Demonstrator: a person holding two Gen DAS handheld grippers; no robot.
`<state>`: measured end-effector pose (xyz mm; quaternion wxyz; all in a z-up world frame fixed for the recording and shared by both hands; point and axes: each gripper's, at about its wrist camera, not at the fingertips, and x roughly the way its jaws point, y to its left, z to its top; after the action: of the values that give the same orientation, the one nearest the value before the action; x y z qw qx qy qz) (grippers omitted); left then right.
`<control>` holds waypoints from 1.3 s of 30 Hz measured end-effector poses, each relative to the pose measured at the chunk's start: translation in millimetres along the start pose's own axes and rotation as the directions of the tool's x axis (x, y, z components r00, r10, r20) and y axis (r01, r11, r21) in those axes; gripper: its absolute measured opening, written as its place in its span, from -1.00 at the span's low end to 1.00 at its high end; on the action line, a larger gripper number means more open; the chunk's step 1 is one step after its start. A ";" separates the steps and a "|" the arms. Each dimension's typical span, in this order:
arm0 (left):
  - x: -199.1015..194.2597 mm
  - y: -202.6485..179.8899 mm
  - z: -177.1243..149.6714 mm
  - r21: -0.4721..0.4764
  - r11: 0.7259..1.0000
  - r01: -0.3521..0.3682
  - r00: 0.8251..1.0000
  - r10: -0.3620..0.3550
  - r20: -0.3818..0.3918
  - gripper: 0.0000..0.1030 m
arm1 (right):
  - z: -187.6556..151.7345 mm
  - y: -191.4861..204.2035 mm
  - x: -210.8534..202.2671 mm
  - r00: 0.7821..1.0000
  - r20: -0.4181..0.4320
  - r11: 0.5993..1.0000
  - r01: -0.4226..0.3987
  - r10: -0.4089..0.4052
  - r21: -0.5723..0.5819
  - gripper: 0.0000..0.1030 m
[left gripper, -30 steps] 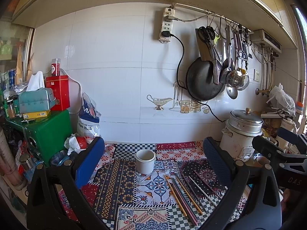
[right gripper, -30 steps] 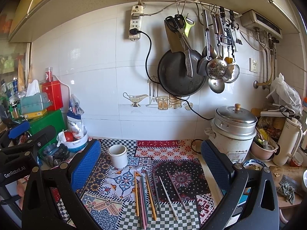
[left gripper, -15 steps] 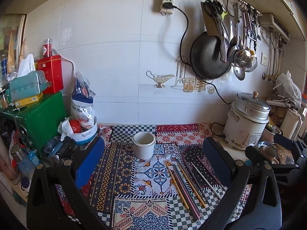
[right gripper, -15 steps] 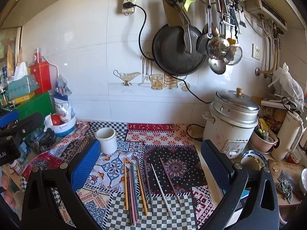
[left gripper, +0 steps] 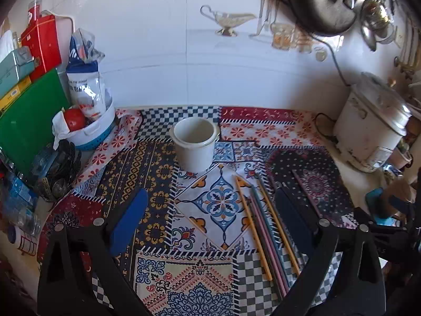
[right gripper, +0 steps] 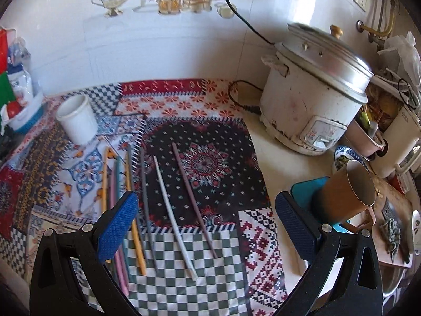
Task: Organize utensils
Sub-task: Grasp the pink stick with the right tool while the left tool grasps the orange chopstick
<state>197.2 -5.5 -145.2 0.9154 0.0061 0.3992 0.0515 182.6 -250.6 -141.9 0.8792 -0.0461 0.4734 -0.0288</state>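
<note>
Both grippers had dipped and come closer to the worktop (right gripper: 276,158) since a second earlier, so the hanging pans had slid mostly out of view and the patterned cloth (left gripper: 218,200) filled the frames. On the left gripper (left gripper: 210,218) and on the right gripper (right gripper: 208,221) the fingers stood wide apart, holding nothing.

From the left wrist camera, the chopsticks (left gripper: 259,221) lay flat on the cloth at about 4 o'clock from the white cup (left gripper: 195,143), near but not touching it. From the right wrist view they fanned roughly parallel, the white chopstick (right gripper: 172,210) and a dark purple one (right gripper: 193,200) lying apart from the orange, pink and teal bunch (right gripper: 115,184).

They looked thin, stiff, light and smooth, likely to roll or slip; pinching one near its middle, across its width, seemed safest. The cup stood upright and looked empty, probably the holder.
</note>
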 end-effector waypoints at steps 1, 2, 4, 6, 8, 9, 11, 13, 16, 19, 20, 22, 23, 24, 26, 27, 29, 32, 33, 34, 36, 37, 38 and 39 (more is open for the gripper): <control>13.7 -0.4 0.3 -0.006 1.000 -0.002 1.000 0.002 -0.025 0.89 | 0.6 -4.0 10.1 1.000 -0.020 1.000 0.019 -0.019 -0.009 1.00; 27.3 -0.8 -0.1 -0.010 1.000 0.000 0.998 0.000 -0.059 0.82 | 0.4 -8.2 18.7 0.999 -0.034 0.999 0.036 -0.036 -0.016 1.00; 52.1 -3.7 -1.8 -0.026 0.999 0.021 0.993 -0.024 -0.118 0.73 | 1.3 -17.3 33.9 0.997 -0.064 0.999 0.047 -0.048 -0.018 1.00; 73.6 -7.1 -5.7 -0.058 0.997 0.052 0.983 -0.061 -0.171 0.72 | 5.4 -23.0 47.2 0.995 -0.092 0.999 0.034 -0.035 -0.008 1.00; 91.1 -9.8 -10.1 -0.073 0.995 0.064 0.974 -0.078 -0.212 0.70 | 10.3 -23.7 59.1 0.993 -0.116 1.000 0.029 -0.030 -0.010 1.00; 99.1 -13.0 -12.5 -0.076 0.995 0.069 0.969 -0.085 -0.231 0.68 | 12.5 -23.3 65.7 0.991 -0.129 1.000 0.023 -0.024 -0.015 0.99; 114.3 -26.8 -16.9 -0.082 0.993 0.089 0.957 -0.108 -0.271 0.62 | 16.8 -20.6 76.4 0.989 -0.148 0.999 0.001 -0.006 -0.034 0.97; 127.4 -39.7 -20.4 -0.079 0.990 0.118 0.939 -0.137 -0.317 0.54 | 20.8 -16.5 84.7 0.986 -0.165 0.998 -0.028 0.018 -0.054 0.92; 145.0 -50.2 -25.6 -0.053 0.989 0.134 0.913 -0.145 -0.381 0.32 | 26.2 -9.6 99.1 0.980 -0.188 0.993 -0.086 0.070 -0.075 0.81; 157.2 -52.5 -30.4 -0.013 0.994 0.109 0.908 -0.105 -0.406 0.24 | 29.3 -3.7 113.1 0.969 -0.223 0.987 -0.134 0.111 -0.091 0.56; 159.6 -54.2 -31.2 -0.016 0.993 0.119 0.901 -0.114 -0.418 0.24 | 29.9 -1.9 117.7 0.964 -0.236 0.984 -0.149 0.124 -0.092 0.55; 163.9 -53.6 -33.2 -0.022 0.990 0.138 0.890 -0.133 -0.435 0.22 | 30.4 2.3 125.9 0.955 -0.261 0.980 -0.174 0.143 -0.096 0.50; 164.8 -54.7 -33.8 -0.026 0.989 0.148 0.886 -0.144 -0.441 0.20 | 30.1 4.4 129.0 0.951 -0.270 0.978 -0.182 0.149 -0.101 0.47; 166.2 -55.8 -34.6 -0.025 0.987 0.157 0.881 -0.152 -0.447 0.17 | 30.0 6.4 131.7 0.949 -0.274 0.975 -0.193 0.157 -0.107 0.45; 170.9 -56.7 -37.1 -0.014 0.986 0.165 0.870 -0.153 -0.469 -0.03 | 29.1 10.5 136.1 0.942 -0.285 0.968 -0.219 0.177 -0.123 0.39; 172.0 -57.3 -37.9 -0.011 0.986 0.166 0.867 -0.151 -0.475 -0.06 | 28.5 12.5 137.6 0.939 -0.290 0.964 -0.231 0.186 -0.129 0.29; 170.9 -64.1 -38.7 0.007 0.987 0.162 0.873 -0.140 -0.468 -0.06 | 28.1 15.2 141.6 0.926 -0.312 0.955 -0.263 0.212 -0.134 0.16; 172.0 -67.2 -38.6 0.039 0.985 0.167 0.882 -0.132 -0.453 -0.06 | 29.2 20.6 149.0 0.910 -0.338 0.945 -0.298 0.238 -0.135 -0.03; 172.1 -66.4 -37.9 0.039 0.985 0.169 0.883 -0.134 -0.450 -0.06 | 29.1 21.9 150.5 0.905 -0.344 0.941 -0.310 0.249 -0.135 -0.12; 172.1 -66.3 -37.0 0.042 0.984 0.172 0.884 -0.136 -0.448 -0.06 | 29.1 23.1 151.9 0.902 -0.348 0.939 -0.317 0.256 -0.134 -0.18; 174.4 -65.6 -37.2 0.048 0.984 0.172 0.888 -0.133 -0.440 -0.06 | 30.1 24.5 154.6 0.898 -0.352 0.935 -0.327 0.263 -0.135 -0.21; 175.3 -66.8 -37.9 0.051 0.984 0.172 0.889 -0.133 -0.439 -0.06 | 29.9 24.8 154.3 0.900 -0.347 0.934 -0.329 0.265 -0.141 -0.22; 172.3 -67.0 -38.6 0.044 0.983 0.179 0.887 -0.142 -0.440 -0.06 | 30.6 25.4 155.3 0.901 -0.345 0.933 -0.328 0.263 -0.146 -0.22; 172.6 -66.5 -37.6 0.043 0.983 0.178 0.886 -0.141 -0.441 -0.10 | 30.7 25.3 155.7 0.902 -0.343 0.933 -0.329 0.263 -0.147 -0.23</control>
<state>292.3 -55.7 -300.3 0.8027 -0.0006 0.5950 -0.0406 294.1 -238.5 -257.1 0.7761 -0.0569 0.6107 0.1468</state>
